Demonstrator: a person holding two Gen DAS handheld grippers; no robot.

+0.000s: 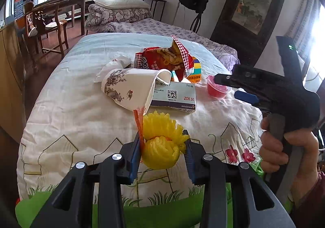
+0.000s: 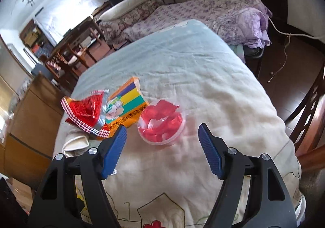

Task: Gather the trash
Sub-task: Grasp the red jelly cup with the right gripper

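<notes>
Above the quilted bed (image 1: 81, 118), the left gripper (image 1: 163, 149) has its fingers closed on yellow foam netting (image 1: 160, 142), which only the left view shows, along with the medicine box (image 1: 174, 97). Only the right view shows the right gripper (image 2: 162, 150) spread wide and empty, near the red plastic cup (image 2: 161, 121).

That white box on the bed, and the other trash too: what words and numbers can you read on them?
"ZOK 50": white medicine box.
"AstraZeneca": same box, bottom strip.
"7", then Chinese characters: same box, top right; the other print and the square code are too small to read.
Red snack bag: large characters, too crumpled to read.
Striped orange box: Chinese line, too blurred.
Clear cup with red scraps: no text.
</notes>
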